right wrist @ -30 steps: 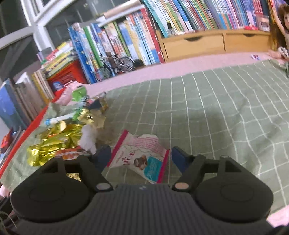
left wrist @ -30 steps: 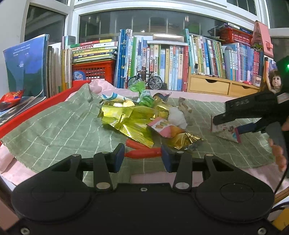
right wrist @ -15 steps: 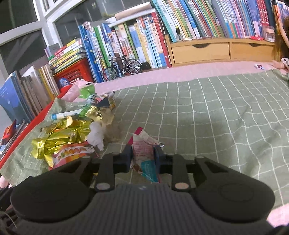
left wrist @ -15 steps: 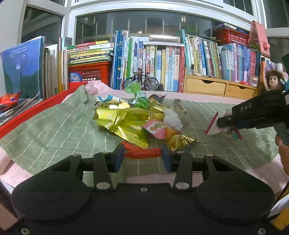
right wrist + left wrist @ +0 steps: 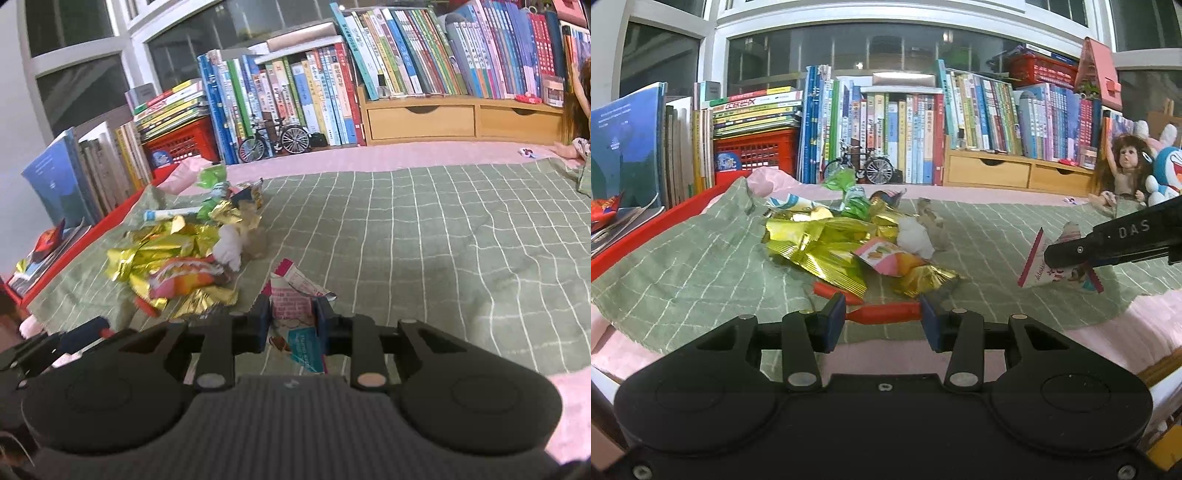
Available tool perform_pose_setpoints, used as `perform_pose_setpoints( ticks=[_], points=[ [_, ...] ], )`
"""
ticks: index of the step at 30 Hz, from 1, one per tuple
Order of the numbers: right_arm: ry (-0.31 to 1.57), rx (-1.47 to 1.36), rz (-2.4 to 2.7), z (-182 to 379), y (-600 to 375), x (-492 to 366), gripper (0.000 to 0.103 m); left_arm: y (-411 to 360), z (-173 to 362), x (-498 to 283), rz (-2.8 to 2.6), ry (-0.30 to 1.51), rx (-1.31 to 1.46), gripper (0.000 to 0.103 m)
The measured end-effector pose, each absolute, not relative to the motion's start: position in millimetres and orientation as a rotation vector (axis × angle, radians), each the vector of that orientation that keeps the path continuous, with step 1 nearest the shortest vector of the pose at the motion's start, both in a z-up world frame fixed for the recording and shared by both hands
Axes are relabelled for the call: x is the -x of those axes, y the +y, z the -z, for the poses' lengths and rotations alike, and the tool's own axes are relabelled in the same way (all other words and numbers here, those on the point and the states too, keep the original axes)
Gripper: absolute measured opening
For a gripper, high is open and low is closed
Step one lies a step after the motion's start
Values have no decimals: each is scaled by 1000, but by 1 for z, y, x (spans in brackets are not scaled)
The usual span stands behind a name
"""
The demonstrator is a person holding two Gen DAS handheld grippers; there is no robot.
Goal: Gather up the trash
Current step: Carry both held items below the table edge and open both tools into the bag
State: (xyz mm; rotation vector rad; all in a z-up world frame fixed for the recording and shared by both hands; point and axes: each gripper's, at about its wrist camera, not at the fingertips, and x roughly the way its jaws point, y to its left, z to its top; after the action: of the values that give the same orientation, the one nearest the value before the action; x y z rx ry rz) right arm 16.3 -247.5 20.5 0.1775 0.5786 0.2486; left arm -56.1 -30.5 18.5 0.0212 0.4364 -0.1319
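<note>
Spread across the pink bed in front of me is a green checked cloth (image 5: 443,229), and on it lies the trash I am gathering. Between the blue pads of my right gripper (image 5: 291,320) I have a crumpled pink-and-white snack wrapper with a teal patch (image 5: 291,306); the jaws are pressed in on it from both sides, and seen from my left it hangs from the black fingers clear of the cloth. My left gripper (image 5: 882,320) holds a red plastic strip (image 5: 886,313) crosswise between its blue pads, which touch its two ends. Just beyond that strip sits the heap of wrappers (image 5: 827,243): shiny gold foil bags, a pink-and-orange packet (image 5: 886,258), a white crumpled wad (image 5: 914,238) and green sweet wrappers (image 5: 849,203) toward the back. Left of the heap a red tray edge (image 5: 646,243) runs along the cloth. Farther out, rows of upright books (image 5: 886,125) line the window wall, with a red plastic crate (image 5: 757,151), a small model bicycle (image 5: 860,168) and a wooden drawer unit (image 5: 1015,173) beneath them. At the far right a doll with brown hair (image 5: 1123,170) sits beside a blue-and-white plush (image 5: 1167,173).
</note>
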Motion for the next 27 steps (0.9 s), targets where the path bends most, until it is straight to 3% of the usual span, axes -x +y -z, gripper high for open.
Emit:
perform_pose_setpoints(
  ticks=[27],
  points=[
    [648, -119, -325, -3, -249, 92, 30, -51, -9, 139, 291, 502, -90, 42]
  ],
)
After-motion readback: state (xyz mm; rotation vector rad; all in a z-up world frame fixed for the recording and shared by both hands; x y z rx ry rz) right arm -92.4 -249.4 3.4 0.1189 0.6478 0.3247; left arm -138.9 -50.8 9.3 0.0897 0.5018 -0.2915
